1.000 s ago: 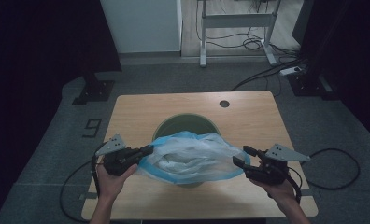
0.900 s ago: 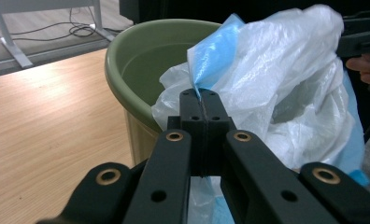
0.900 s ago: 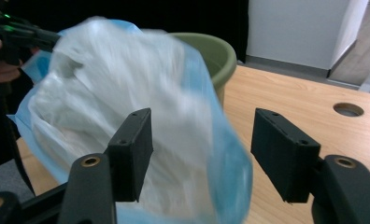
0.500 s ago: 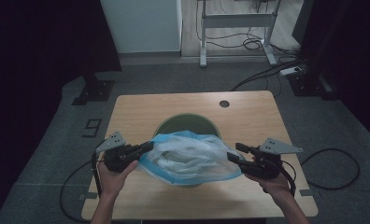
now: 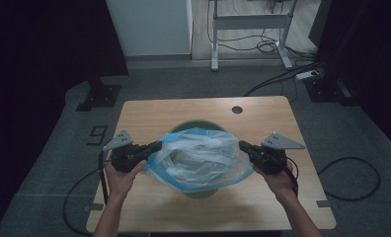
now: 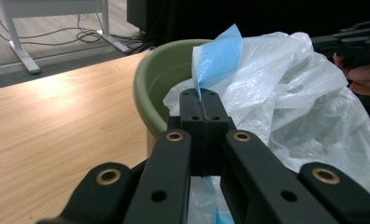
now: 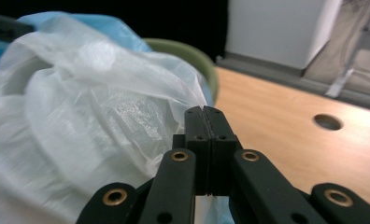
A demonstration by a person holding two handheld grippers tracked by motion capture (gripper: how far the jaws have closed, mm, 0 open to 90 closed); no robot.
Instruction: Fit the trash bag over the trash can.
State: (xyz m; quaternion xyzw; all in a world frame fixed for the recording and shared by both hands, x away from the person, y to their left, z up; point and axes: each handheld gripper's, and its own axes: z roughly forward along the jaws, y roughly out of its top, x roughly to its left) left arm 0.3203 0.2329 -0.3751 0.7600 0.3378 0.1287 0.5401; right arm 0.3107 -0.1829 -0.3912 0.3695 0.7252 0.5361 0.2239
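— So, how do the left gripper's point(image 6: 201, 95) jaws stand?

— Pressed flat together, no gap between them, with a blue fold of the plastic bag point(image 6: 286, 93) pinched at their tips. The fold sticks up above the tips like a small flag.

— And the right gripper point(image 7: 204, 111)?

— The same: jaws shut tight against each other. The white film of the bag runs right up to them and some film shows below the tips, so it has the bag's edge clamped on its side.

— Where does the bag sit?

— From the high view the bag point(image 5: 199, 159) is stretched between the left gripper point(image 5: 154, 146) and the right gripper point(image 5: 243, 145), its mouth spread wide over a green bin point(image 5: 188, 127). The bin's rim shows behind the bag, and a bit of its body below the bag's near edge. The bag is whitish and crumpled inside, with a blue border around the mouth.

— What holds the grippers?

— A left hand point(image 5: 119, 173) and a right hand point(image 5: 278, 178), coming in from the near edge of the table, one on each side of the bin.

— And around that?

— The bin stands near the middle of a wooden table point(image 5: 149, 113), which has a round hole point(image 5: 237, 109) toward its far right corner. Beyond the table lies grey floor with cables point(image 5: 270, 45) and the legs of a metal frame point(image 5: 253, 22).
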